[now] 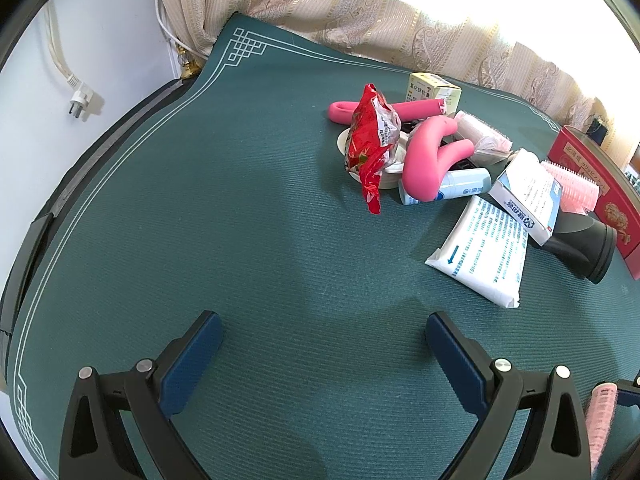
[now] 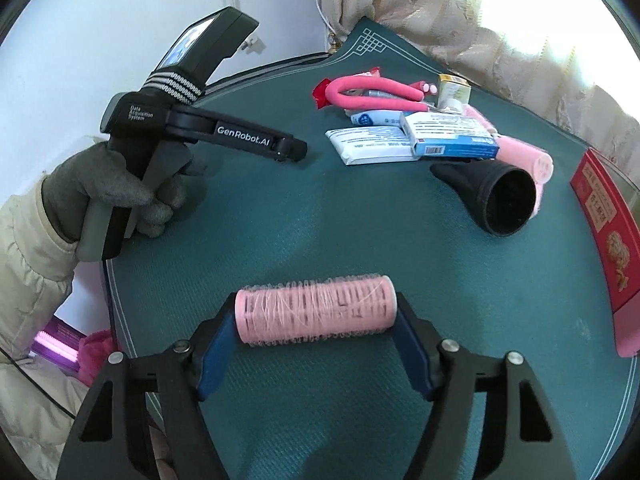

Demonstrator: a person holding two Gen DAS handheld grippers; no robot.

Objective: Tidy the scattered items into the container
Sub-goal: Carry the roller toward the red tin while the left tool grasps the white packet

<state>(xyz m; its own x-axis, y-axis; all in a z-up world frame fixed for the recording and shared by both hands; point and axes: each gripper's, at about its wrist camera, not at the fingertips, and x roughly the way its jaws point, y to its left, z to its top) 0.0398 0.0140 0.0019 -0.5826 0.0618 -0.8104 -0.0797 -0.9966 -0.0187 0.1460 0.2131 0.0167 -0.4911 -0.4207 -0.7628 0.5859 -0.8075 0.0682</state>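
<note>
A pink hair roller (image 2: pixel 316 309) lies crosswise between the blue-padded fingers (image 2: pixel 216 344) of the right gripper (image 2: pixel 316 344), its two ends touching the pads, which pinch it end to end just above the green tabletop (image 2: pixel 320 220). To the left in the right wrist view, a gloved hand (image 2: pixel 116 196) in a cream sleeve (image 2: pixel 28 248) grips the handle of the left gripper (image 1: pixel 324 356), whose fingers (image 1: pixel 192 364) are spread wide over bare mat with nothing between them; the roller shows at that view's lower right edge. Beyond the left gripper, near the middle of the tabletop, the scattered items sit in a loose pile: a white sachet (image 1: pixel 484 252) printed with blue text lies flat nearest, a white-and-blue box (image 1: pixel 528 192) rests partly on it, and a black funnel-shaped nozzle (image 1: pixel 580 244) lies on its side just beside the box, its wide mouth open toward the right gripper. A second pink roller (image 1: pixel 570 188) rests against the box. Further back are a red snack wrapper (image 1: pixel 370 140) standing over a white dish (image 1: pixel 384 176), a small white bottle (image 1: pixel 452 188), bent pink foam rods (image 1: pixel 424 160) and a yellow-and-white carton (image 1: pixel 434 88). A red container (image 2: pixel 604 236) stands at the tabletop's right edge, well apart from the held roller. Cream patterned curtains (image 1: pixel 360 8) hang behind, and a plug (image 1: pixel 82 100) dangles on the white wall.
</note>
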